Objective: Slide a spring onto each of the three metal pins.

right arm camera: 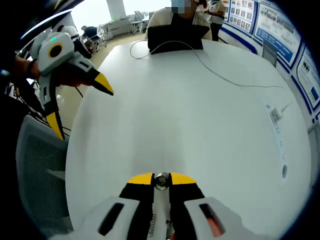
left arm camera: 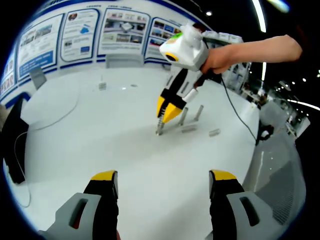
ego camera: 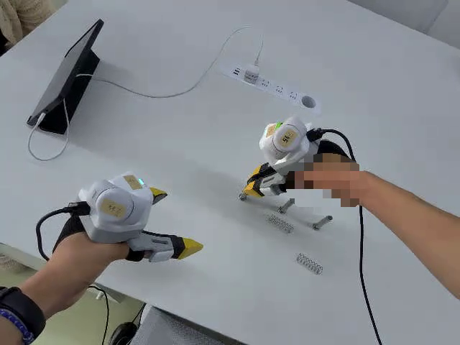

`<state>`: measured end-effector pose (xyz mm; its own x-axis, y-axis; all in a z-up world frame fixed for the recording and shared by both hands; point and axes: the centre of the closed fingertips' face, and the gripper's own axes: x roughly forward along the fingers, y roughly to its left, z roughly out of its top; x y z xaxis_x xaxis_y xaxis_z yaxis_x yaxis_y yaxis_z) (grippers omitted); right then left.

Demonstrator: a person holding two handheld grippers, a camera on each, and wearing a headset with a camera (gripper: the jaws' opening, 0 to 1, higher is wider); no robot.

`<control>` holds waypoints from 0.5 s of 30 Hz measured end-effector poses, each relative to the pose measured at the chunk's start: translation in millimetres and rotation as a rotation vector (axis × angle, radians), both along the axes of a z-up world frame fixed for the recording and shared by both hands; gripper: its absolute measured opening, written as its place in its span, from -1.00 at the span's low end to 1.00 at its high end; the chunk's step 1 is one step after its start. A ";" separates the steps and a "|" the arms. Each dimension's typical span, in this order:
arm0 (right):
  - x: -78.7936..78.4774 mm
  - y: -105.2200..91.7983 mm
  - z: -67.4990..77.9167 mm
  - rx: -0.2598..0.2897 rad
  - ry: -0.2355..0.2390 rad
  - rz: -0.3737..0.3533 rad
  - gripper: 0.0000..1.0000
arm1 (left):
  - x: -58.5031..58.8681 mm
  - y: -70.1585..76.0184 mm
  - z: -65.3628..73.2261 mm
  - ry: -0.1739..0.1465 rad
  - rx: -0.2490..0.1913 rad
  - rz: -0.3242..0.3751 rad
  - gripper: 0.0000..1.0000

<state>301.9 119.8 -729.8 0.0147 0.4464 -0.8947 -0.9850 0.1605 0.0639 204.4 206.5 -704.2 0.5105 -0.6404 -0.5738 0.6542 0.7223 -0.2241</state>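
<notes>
**Head view.** Your right gripper (ego camera: 251,189) is down over the end pin (ego camera: 243,196), with its yellow tips right at the pin's top. The middle pin (ego camera: 286,206) and the outer pin (ego camera: 321,223) stand bare just beside it. One loose spring (ego camera: 281,223) lies on the white surface (ego camera: 215,129) near the middle pin, and a second loose spring (ego camera: 310,264) lies a little further towards you. Your left gripper (ego camera: 174,221) hangs well apart from all of this.

**Left gripper view.** The left gripper's (left arm camera: 164,176) jaws are spread wide with nothing between them. Across the surface, the right gripper (left arm camera: 167,114) points down at the end pin (left arm camera: 160,129), and the other pins are close behind it.

**Right gripper view.** The right gripper's (right arm camera: 161,175) jaws are pressed together on a small round metal piece seen end-on. I judge this to be the spring (right arm camera: 161,180) lined up over the pin, though the picture does not settle it. The left gripper (right arm camera: 83,111) is off to the side with its jaws apart.

**What could go wrong.** If the spring sits off the pin's axis, its first coil may catch on the top, and the spring could buckle or flick out of the pinch. I cannot tell whether the pins are fixed, so a sideways push could tip this one or knock the middle pin. If you ease the pinch too soon, the spring could drop and roll. Your left gripper is too far away to steady anything.
</notes>
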 end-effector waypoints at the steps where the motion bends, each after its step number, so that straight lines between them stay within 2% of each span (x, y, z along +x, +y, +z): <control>1: 0.1 0.2 -0.7 -0.001 0.000 0.000 -0.75 | 0.1 0.4 0.2 -0.001 0.001 0.000 0.52; 15: 0.8 1.9 -14.8 -0.010 0.007 -0.022 -0.75 | -3.0 1.5 -0.4 0.003 0.003 0.002 0.51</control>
<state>302.7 121.7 -744.6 0.0181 0.4372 -0.8992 -0.9807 0.1829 0.0692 201.4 208.0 -704.6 0.5103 -0.6373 -0.5774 0.6520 0.7245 -0.2234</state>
